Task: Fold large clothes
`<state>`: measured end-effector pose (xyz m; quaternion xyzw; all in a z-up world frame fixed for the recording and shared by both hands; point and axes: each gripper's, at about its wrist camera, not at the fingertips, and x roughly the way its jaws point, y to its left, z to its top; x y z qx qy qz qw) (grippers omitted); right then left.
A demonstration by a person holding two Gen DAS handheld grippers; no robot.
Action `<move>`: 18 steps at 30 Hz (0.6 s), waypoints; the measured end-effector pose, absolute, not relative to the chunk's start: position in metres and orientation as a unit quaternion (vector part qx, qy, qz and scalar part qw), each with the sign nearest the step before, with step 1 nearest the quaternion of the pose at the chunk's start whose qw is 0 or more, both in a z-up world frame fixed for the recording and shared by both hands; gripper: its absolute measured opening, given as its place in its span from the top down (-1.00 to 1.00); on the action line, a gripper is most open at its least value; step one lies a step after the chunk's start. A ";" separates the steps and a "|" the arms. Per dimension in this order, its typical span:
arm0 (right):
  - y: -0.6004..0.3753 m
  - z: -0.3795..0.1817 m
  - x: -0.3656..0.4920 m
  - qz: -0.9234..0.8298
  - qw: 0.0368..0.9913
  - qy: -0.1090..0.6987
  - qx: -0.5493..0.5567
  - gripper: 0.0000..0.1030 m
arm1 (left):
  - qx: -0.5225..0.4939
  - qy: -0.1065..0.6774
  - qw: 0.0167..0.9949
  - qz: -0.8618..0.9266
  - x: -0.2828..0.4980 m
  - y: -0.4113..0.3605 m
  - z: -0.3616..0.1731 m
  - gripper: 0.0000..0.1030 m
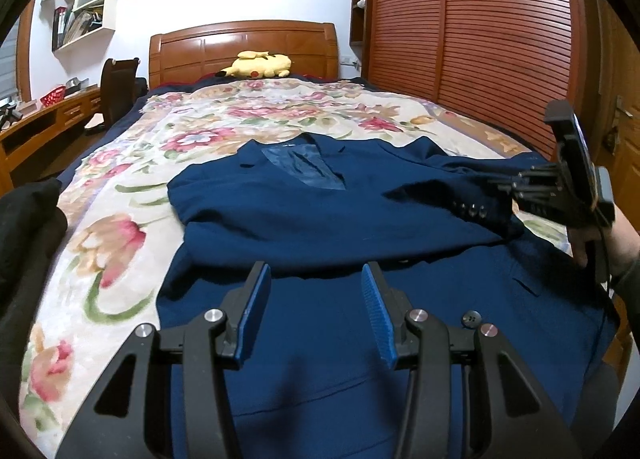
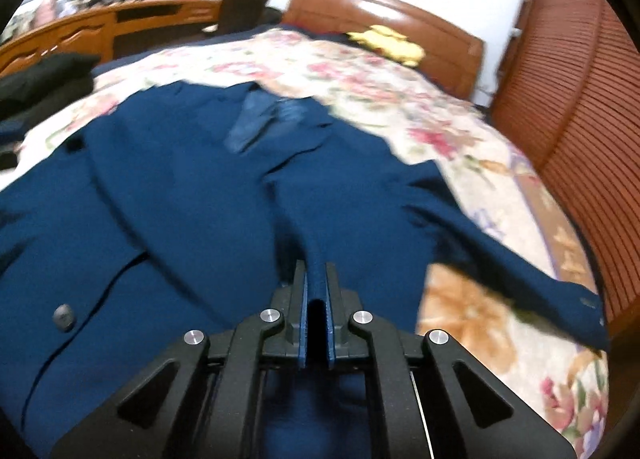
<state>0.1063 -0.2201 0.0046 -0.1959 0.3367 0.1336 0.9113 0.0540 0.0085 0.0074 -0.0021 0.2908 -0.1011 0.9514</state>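
Observation:
A navy blue suit jacket [image 1: 320,219] lies front up on the floral bedspread [image 1: 120,243], collar toward the headboard. One sleeve with cuff buttons [image 1: 472,211] is folded across its chest. My left gripper [image 1: 316,273] hovers open over the jacket's lower front, with nothing between its blue pads. In the right wrist view my right gripper [image 2: 316,271] is shut on a raised fold of the jacket [image 2: 180,179]. The other sleeve [image 2: 500,251] trails to the right over the bedspread. The left wrist view shows the right gripper [image 1: 516,189] at the jacket's right side, held by a hand.
A yellow plush toy [image 1: 256,65] lies by the wooden headboard [image 1: 240,47]. Slatted wardrobe doors [image 1: 480,39] run along the bed's right side. Dark clothes [image 1: 28,239] are piled at the bed's left edge. A desk [image 1: 40,123] and chair [image 1: 120,91] stand beyond.

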 end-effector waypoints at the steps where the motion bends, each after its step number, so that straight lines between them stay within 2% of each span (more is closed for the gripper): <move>1: -0.225 0.006 0.111 0.126 0.912 0.338 -0.194 0.92 | -0.002 0.291 0.951 -0.103 0.055 0.007 0.007 0.10; 14: -0.255 0.002 0.158 0.069 0.907 0.368 -0.194 0.90 | -0.004 0.290 0.950 -0.117 0.066 -0.003 0.002 0.10; 18: -0.256 0.003 0.163 0.058 0.910 0.362 -0.193 0.61 | -0.007 0.289 0.950 -0.123 0.069 -0.006 0.002 0.09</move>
